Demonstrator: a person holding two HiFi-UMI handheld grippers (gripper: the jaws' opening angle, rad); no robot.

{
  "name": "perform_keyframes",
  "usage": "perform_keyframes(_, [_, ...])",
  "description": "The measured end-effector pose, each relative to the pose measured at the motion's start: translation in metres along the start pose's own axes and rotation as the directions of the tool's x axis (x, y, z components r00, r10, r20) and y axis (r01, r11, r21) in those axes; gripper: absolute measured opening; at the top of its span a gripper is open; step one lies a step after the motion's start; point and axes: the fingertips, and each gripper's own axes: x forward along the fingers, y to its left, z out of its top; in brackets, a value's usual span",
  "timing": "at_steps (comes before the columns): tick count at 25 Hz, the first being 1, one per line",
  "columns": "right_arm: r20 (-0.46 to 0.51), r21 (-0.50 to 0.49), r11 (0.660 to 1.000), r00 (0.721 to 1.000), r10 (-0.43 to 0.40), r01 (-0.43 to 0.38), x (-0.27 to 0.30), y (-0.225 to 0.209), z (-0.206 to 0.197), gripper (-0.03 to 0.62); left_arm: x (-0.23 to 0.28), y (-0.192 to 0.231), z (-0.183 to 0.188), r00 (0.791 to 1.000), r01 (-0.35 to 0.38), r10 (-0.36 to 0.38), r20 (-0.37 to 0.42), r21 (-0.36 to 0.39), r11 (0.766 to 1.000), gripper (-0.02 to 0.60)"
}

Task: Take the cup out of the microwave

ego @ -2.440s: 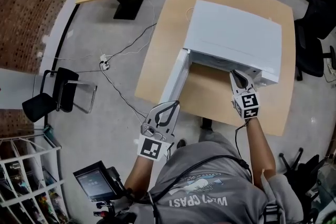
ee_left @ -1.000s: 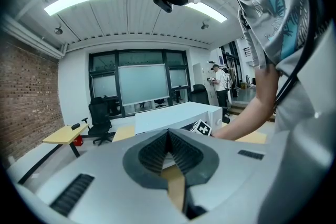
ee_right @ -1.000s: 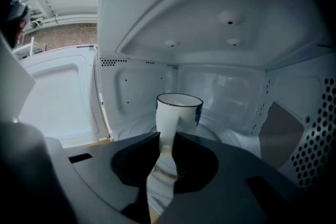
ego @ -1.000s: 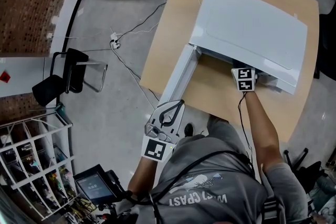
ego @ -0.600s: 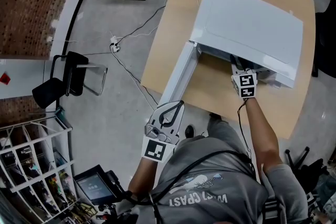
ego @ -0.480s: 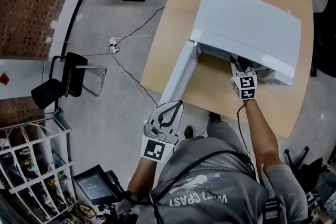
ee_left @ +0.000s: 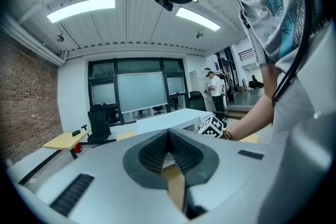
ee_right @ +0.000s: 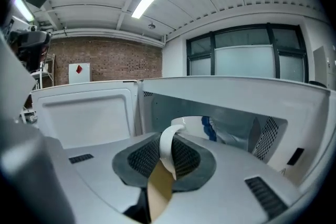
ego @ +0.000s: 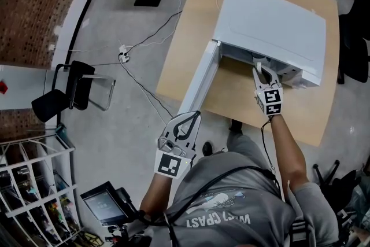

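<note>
Head view: my R claw (ego: 258,71) now sits at the mouth of the microwave (ego: 272,20) w/ its jaws showing. A sec ago it was buried inside, only the marker cube out, so I'm backing out. The door (ego: 199,81) is swung open. My L claw (ego: 191,117) is parked near the door's end, no real change.

L gripper view: jaws pinched together, nothing in them.

R gripper view: jaws closing on the handle (ee_right: 167,150) of the cup (ee_right: 191,124), pads on it. The cup body is just ahead, inside the cavity. I'd say grasp made, pull-out started, cup not clear yet.
</note>
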Motion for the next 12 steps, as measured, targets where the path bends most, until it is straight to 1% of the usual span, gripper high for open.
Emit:
perform_keyframes(7, [0.031,-0.026,1.0,1.0,-0.005,0.006,-0.036,0.039,0.02,0.058,-0.041,-0.005,0.001,0.999,-0.008,0.008,0.045,0.011,1.0,0.026])
perform_keyframes(12, [0.065,-0.054,0.998,0.998,-0.012,0.016,-0.067,0.064,0.035,0.058,-0.074,-0.009,-0.003,0.997,-0.021,0.018,0.076,0.032,0.999,0.026])
